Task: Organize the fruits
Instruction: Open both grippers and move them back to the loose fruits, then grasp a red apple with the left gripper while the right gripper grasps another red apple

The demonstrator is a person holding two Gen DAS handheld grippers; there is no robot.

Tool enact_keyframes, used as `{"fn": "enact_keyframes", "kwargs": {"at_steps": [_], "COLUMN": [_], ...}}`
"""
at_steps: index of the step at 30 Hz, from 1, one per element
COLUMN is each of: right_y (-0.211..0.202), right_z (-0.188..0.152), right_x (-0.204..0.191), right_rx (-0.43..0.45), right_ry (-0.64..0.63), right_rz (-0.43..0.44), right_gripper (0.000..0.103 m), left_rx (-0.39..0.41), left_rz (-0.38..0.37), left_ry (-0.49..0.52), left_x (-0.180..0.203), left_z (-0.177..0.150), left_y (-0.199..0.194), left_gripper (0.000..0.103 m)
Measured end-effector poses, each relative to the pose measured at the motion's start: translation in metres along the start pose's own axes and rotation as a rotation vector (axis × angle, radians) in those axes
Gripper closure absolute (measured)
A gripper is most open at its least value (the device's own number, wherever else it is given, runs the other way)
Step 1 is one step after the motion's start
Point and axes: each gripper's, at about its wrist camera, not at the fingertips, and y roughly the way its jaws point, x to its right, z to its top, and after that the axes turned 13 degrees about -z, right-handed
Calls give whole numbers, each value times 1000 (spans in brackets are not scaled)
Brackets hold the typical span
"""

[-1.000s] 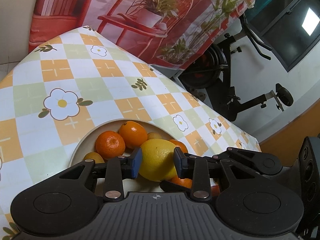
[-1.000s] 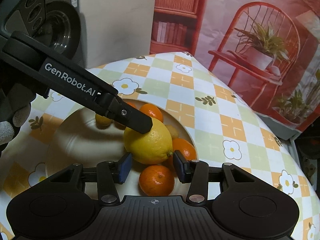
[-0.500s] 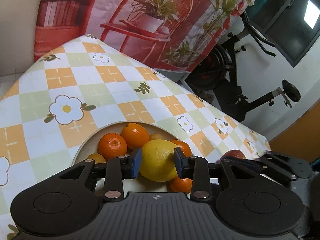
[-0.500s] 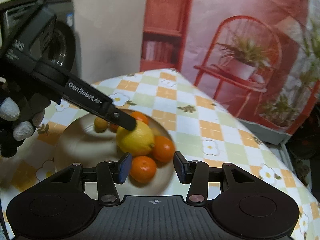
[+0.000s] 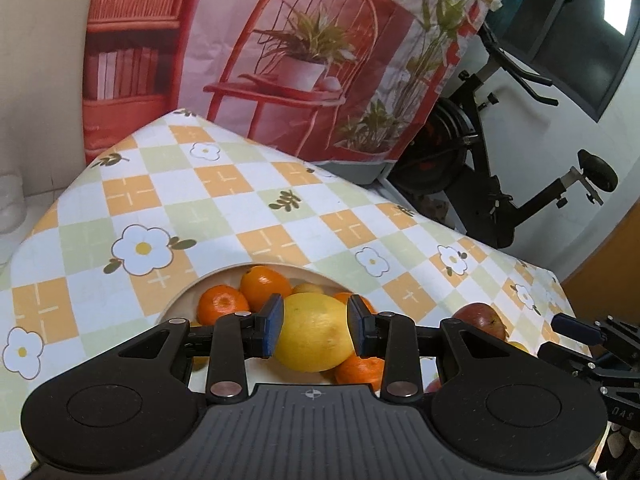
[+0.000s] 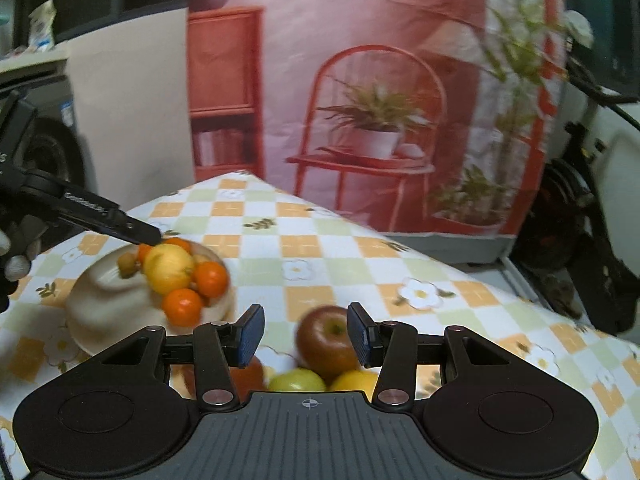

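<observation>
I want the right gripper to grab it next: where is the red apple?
In the right wrist view the red apple lies on the tablecloth, right of the plate, just behind two yellow-green fruits.

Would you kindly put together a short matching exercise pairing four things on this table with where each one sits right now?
Things:
1. lemon
2. red apple
3. plate
4. left claw

Places:
A. under the pile of oranges
B. closed around a yellow fruit
C. on the tablecloth, off the plate, in front of the right claw
D. between two blue pads, above the plate

Pairs: 1-D, 2-C, 3-A, 4-B
</observation>
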Motion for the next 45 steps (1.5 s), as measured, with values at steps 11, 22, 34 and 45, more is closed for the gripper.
{"fn": "enact_keyframes", "kwargs": {"at_steps": [11, 22, 34, 45], "right_y": [-19, -14, 27, 59], "right_z": [-39, -49, -30, -25], "right_x": [35, 49, 36, 29], "right_rx": [1, -8, -30, -76], "right_ry": [81, 104, 61, 70], "right_rz": [-29, -39, 13, 76], "right_gripper": [61, 61, 61, 56], "left_rx": [-17, -63, -161, -224], "left_rz": [-7, -59, -144, -195], "left_ry": [114, 183, 115, 68], "left_x": [52, 83, 96, 96], "left_z": [-11, -11, 2, 7], "left_y": [8, 25, 69, 104], "left_gripper": [66, 66, 66, 66]}}
